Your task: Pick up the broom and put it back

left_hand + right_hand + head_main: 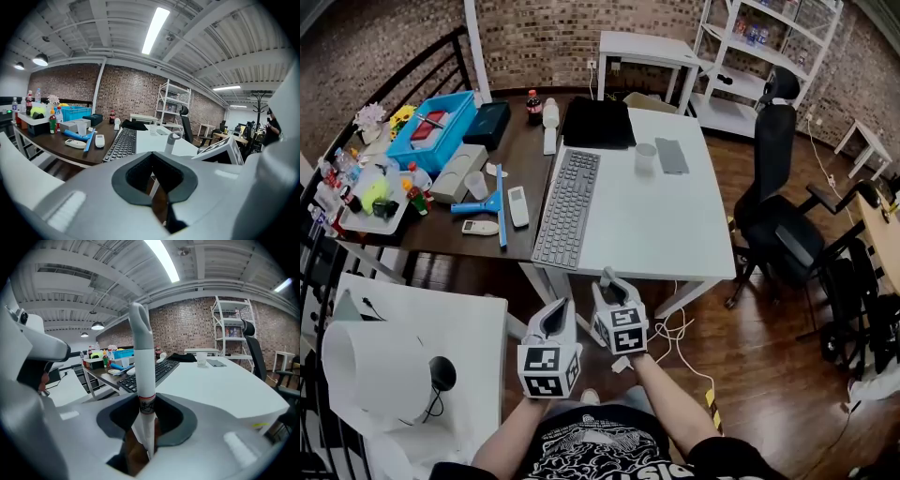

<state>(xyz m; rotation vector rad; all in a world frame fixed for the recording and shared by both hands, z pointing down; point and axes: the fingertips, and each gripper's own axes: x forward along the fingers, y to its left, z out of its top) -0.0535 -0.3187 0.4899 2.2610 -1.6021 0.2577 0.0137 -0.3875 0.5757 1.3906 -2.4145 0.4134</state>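
A white broom handle [142, 357] with a red-banded label stands upright between the jaws of my right gripper [145, 404], which is shut on it. In the head view its looped top [607, 277] pokes up from the right gripper [607, 292], just off the front edge of the white desk [675, 234]. The broom's lower part is hidden under my hands. Beside it, my left gripper [558, 314] is shut with nothing in it. The left gripper view shows the handle top [173, 139] just right of the left gripper [152, 161].
On the white desk are a keyboard [567, 206], a cup [645, 157] and a black bag [596, 122]. The dark table [516, 150] to the left holds a blue bin [436, 127], remotes and a blue long-handled tool [492, 208]. An office chair [773, 216] stands right; cables [675, 337] lie on the floor.
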